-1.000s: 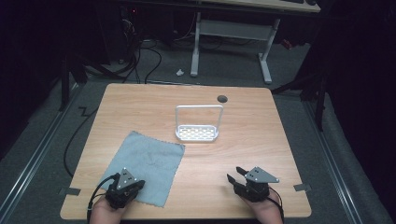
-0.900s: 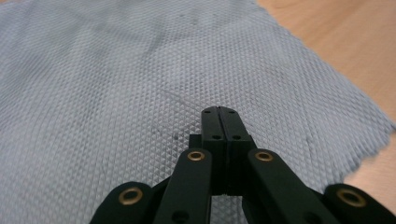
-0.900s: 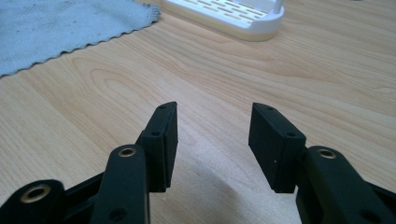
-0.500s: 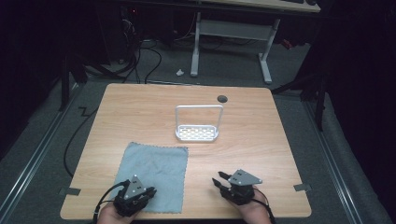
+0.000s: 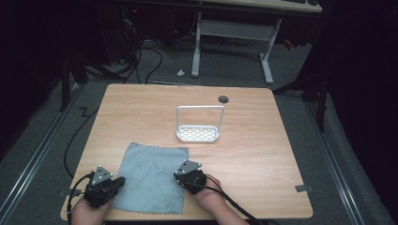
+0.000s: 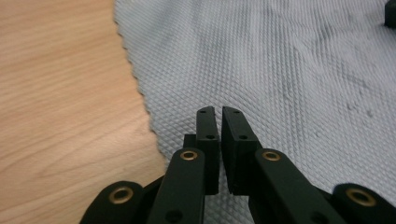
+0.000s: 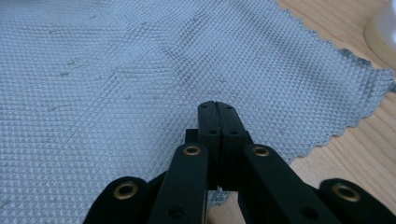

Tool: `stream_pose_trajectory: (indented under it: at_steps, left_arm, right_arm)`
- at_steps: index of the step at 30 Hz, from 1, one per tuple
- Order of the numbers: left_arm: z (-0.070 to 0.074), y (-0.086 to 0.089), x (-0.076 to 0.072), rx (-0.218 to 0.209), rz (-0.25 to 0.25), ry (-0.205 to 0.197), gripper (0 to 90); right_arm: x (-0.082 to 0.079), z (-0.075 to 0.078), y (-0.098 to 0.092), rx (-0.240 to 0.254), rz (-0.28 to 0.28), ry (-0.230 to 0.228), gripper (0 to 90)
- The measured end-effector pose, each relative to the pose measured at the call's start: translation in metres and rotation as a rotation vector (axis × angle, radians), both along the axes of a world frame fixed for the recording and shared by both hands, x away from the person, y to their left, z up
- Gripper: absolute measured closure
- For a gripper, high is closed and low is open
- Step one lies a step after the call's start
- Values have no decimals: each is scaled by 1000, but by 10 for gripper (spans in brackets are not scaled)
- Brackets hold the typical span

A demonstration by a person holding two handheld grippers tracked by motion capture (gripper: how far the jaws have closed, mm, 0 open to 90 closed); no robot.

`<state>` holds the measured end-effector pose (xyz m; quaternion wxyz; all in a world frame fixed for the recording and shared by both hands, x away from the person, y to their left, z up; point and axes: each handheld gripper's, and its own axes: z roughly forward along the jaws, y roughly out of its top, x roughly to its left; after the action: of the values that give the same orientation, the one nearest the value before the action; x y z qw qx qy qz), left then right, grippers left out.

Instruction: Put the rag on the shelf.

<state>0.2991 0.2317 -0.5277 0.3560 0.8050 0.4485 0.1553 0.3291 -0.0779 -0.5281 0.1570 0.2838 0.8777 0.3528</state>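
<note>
Wooden table [image 5: 263,154], dark floor around it, with a grey cloth [image 5: 150,176] flat near the front edge and a white rack [image 5: 198,133] upright behind it, well apart. Left gripper [image 6: 218,114] over the cloth's left edge, jaws nearly together with a thin slit between, nothing visibly held. Right gripper [image 7: 218,109] over the cloth's right edge, jaws pressed together; grip on cloth impossible to tell.
</note>
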Motion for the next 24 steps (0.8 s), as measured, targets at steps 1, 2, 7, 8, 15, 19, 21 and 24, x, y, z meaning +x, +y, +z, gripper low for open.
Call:
stream_pose_trajectory:
  at_steps: [1,2,7,8,15,19,21,24]
  left_arm:
    - [0,-3,-1,-1,-9,1,854]
    - [0,-4,-1,-5,-19,3,854]
    - [0,-28,-7,-20,-94,8,854]
    - [0,-35,-8,-29,-122,12,854]
    - [0,-94,-16,-27,-277,12,854]
    - [0,-117,-21,-54,-344,31,856]
    - [0,-121,-23,-57,-355,32,856]
    - [0,-131,-32,-60,-407,34,855]
  right_arm:
    - [0,0,-1,4,-6,11,900]
    - [-1,1,-3,-6,-5,11,900]
    - [-10,1,-28,-11,-18,5,900]
    - [-12,1,-36,-8,-25,6,900]
    - [-27,2,-95,3,-103,12,900]
    - [-34,2,-129,7,-153,12,900]
    - [-37,2,-141,12,-172,14,900]
    - [-44,1,-153,27,-190,11,900]
